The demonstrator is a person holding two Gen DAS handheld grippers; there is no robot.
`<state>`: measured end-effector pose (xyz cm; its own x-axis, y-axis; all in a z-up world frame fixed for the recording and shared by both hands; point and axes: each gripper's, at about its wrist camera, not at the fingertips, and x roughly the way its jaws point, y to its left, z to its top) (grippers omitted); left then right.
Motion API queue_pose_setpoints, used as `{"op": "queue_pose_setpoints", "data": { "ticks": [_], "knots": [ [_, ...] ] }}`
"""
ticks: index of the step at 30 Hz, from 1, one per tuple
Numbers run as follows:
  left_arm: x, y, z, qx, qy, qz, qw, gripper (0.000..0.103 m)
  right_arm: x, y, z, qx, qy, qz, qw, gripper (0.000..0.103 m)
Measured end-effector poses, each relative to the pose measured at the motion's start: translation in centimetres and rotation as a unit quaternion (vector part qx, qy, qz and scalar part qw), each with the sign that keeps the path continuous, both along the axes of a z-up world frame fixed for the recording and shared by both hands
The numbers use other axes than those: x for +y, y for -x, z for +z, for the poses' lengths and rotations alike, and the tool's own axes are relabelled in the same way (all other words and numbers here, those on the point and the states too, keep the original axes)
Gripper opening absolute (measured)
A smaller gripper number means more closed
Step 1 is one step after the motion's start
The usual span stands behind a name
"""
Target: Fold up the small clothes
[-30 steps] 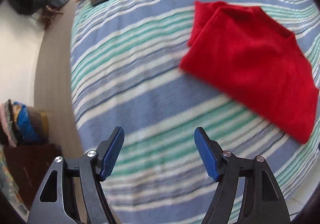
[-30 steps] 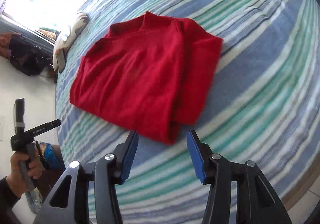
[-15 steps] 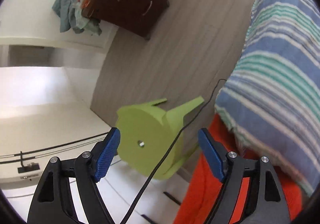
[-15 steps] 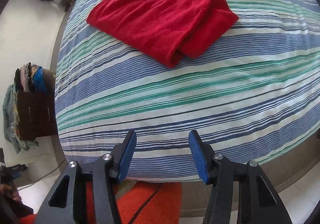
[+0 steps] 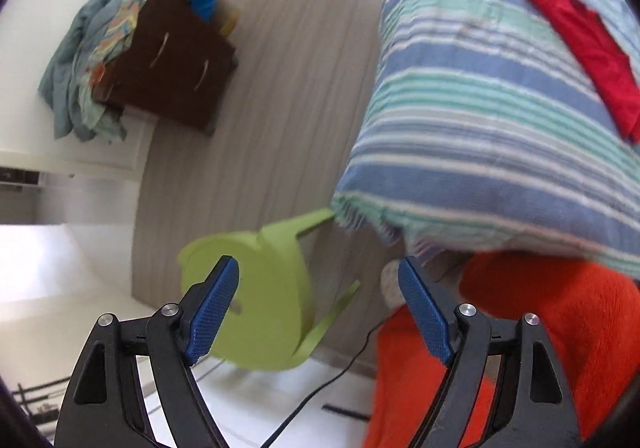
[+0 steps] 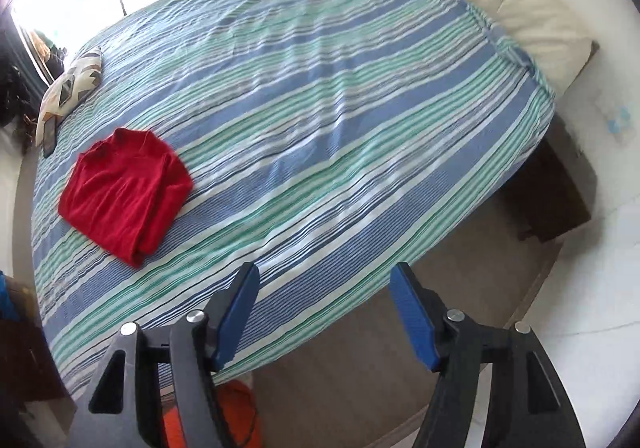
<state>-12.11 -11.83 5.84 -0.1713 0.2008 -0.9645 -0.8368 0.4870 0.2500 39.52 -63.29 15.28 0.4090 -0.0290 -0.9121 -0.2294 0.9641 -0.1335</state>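
A folded red sweater (image 6: 124,192) lies flat on the striped blue, green and white bedspread (image 6: 320,108), near the bed's left side. It shows as a thin red strip in the left wrist view (image 5: 588,52). My right gripper (image 6: 324,288) is open and empty, held off the bed's near edge, well away from the sweater. My left gripper (image 5: 318,280) is open and empty, off the bed's corner, pointing down at the floor and a green stool (image 5: 260,300).
A brown drawer chest (image 5: 168,60) piled with clothes stands by the wall. An orange fuzzy rug (image 5: 540,328) and a black cable (image 5: 320,392) lie on the floor. A patterned pillow (image 6: 70,88) and a cream pillow (image 6: 520,16) sit at the bed's edges.
Both grippers have pulled back from the sweater and off the bed. The left one swung down toward the floor and stool. The sweater stays folded on the bed.
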Motion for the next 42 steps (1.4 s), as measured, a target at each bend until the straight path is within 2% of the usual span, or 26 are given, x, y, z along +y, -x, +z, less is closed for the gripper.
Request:
{"op": "queue_pose_setpoints", "data": {
  "ticks": [3,5,7,11,14,17,18,20,21,22,23,24,25,26,30,37,42],
  "knots": [
    [3.7,-5.4,-1.2,-0.051,-0.031,-0.011,0.9981,0.088,2.2,-2.1,-1.0,-0.021,0.005,0.06,0.998,0.075],
    [5.4,-9.8,-3.0,-0.074,-0.046,-0.01,0.9961,0.091,5.2,-2.9,-4.4,-0.002,-0.005,0.106,0.994,0.075],
    [6.9,-14.5,-5.6,-0.09,-0.055,-0.009,0.9944,0.091,8.5,-3.6,-9.3,0.034,-0.022,0.136,0.99,0.075],
    [7.1,-25.1,-11.3,-0.092,-0.052,-0.058,0.9927,0.091,12.6,-8.2,-17.9,0.061,-0.066,0.113,0.99,0.075],
    [7.0,-31.6,-15.4,-0.097,-0.042,-0.083,0.991,0.09,14.1,-12.8,-22.3,0.034,-0.058,0.099,0.993,0.075],
    [8.8,-35.6,-18.1,-0.107,-0.056,-0.065,0.9906,0.091,15.4,-16.8,-25.0,-0.001,-0.053,0.1,0.994,0.075],
    [9.8,-36.4,-18.9,-0.114,-0.065,-0.052,0.99,0.091,15.7,-18.1,-25.7,-0.014,-0.053,0.097,0.994,0.075],
    [11.8,-37.6,-21.1,-0.122,-0.066,-0.024,0.99,0.103,16.2,-20.6,-27.2,-0.041,-0.045,0.09,0.994,0.075],
    [12.6,-37.7,-22.3,-0.134,-0.072,-0.008,0.9883,0.103,16.3,-21.6,-28.2,-0.057,-0.038,0.087,0.994,0.077],
    [12.8,-37.4,-22.7,-0.164,-0.101,0.009,0.9812,0.103,16.5,-22.4,-29.6,-0.063,-0.025,0.087,0.994,0.09],
    [12.3,-36.8,-22.6,-0.193,-0.15,0.024,0.9694,0.103,16.5,-23.3,-31.8,-0.052,-0.008,0.089,0.995,0.103],
    [11.7,-36.6,-22.8,-0.202,-0.174,0.028,0.9636,0.103,16.1,-23.6,-33.7,-0.043,-0.024,0.088,0.995,0.103],
    [11.3,-36.7,-22.7,-0.197,-0.186,0.021,0.9623,0.103,15.3,-23.5,-34.1,-0.059,-0.062,0.079,0.993,0.103],
    [11.1,-36.5,-22.4,-0.196,-0.192,0.019,0.9615,0.103,14.9,-23.5,-33.8,-0.064,-0.075,0.077,0.992,0.103],
    [11.5,-35.6,-22.3,-0.223,-0.174,0.027,0.9587,0.103,15.6,-23.4,-33.6,-0.069,-0.055,0.081,0.993,0.103],
    [11.5,-36.5,-23.0,-0.216,-0.177,0.025,0.9599,0.103,15.0,-23.5,-33.6,-0.056,-0.079,0.075,0.993,0.103],
    [11.5,-36.7,-23.1,-0.215,-0.177,0.025,0.9601,0.103,14.8,-23.1,-33.6,-0.056,-0.077,0.075,0.993,0.103]
  ]
}}
